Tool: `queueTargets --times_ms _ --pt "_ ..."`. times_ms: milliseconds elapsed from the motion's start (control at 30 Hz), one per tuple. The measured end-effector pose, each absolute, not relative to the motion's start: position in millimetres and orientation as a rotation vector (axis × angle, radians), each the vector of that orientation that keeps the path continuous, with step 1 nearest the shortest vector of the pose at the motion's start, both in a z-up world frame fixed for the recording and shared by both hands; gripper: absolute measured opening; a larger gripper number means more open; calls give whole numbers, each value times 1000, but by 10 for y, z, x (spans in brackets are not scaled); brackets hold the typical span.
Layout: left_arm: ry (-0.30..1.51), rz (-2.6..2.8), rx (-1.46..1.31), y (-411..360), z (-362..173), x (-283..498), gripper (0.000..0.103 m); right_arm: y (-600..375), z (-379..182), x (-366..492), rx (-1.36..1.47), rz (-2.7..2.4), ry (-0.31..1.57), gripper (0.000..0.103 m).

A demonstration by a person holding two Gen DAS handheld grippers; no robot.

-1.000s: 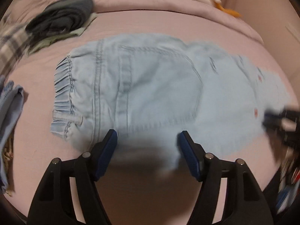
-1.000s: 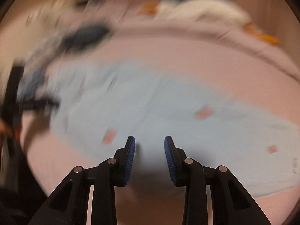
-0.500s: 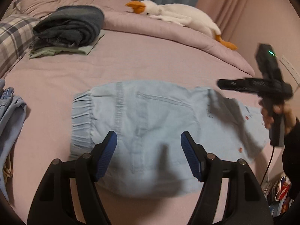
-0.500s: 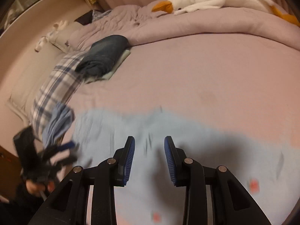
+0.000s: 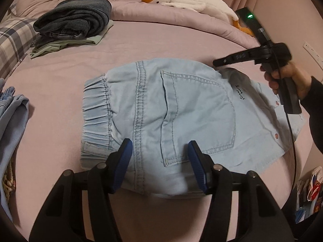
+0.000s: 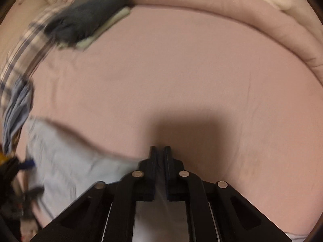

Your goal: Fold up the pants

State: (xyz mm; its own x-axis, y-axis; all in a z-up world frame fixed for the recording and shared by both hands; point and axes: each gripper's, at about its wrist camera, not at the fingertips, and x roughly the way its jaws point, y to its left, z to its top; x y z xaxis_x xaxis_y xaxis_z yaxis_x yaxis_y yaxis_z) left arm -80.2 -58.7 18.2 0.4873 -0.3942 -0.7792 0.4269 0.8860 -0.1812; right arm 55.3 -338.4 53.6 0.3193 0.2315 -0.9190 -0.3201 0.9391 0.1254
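Light blue denim pants (image 5: 171, 117) lie folded on the pink bed, elastic waistband to the left, back pocket up. My left gripper (image 5: 159, 161) is open and empty, hovering over the pants' near edge. My right gripper (image 5: 217, 63) shows in the left wrist view, held by a hand over the pants' far right edge. In the right wrist view the right gripper (image 6: 159, 151) is shut, with a thin strip of pale cloth seeming to run between its jaws; the pants (image 6: 70, 161) lie blurred at lower left.
A stack of folded dark and green clothes (image 5: 74, 22) sits at the back left. A white goose plush (image 5: 181, 0) lies on the rolled duvet. A plaid pillow (image 5: 10, 40) and blue garments (image 5: 12, 125) are at the left. Shelf clutter (image 5: 308, 193) is at right.
The right gripper swung up and over to the pants' far right edge and closed. The left gripper pulled back a little, staying open over the near edge. The pants look flat and still.
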Motion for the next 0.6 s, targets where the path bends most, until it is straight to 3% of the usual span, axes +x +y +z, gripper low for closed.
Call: queueTargets --times_ms 233,267,367,567,600 --pt "945 -484 36 -639 192 -762 62 -3518 1036 -256 -46 314 917 1" --pt "945 -479 37 -654 193 -762 63 -3641 1076 -453 -43 311 898 6" --pt "939 -460 70 -720 184 -793 67 -3971 1020 -941 -44 289 918 22" --pt "949 -436 118 -787 167 -750 68 -4422 571 -1781 -148 204 1035 23" --pt "952 -429 122 -796 171 -744 68 -4461 578 -1933 -135 211 988 24"
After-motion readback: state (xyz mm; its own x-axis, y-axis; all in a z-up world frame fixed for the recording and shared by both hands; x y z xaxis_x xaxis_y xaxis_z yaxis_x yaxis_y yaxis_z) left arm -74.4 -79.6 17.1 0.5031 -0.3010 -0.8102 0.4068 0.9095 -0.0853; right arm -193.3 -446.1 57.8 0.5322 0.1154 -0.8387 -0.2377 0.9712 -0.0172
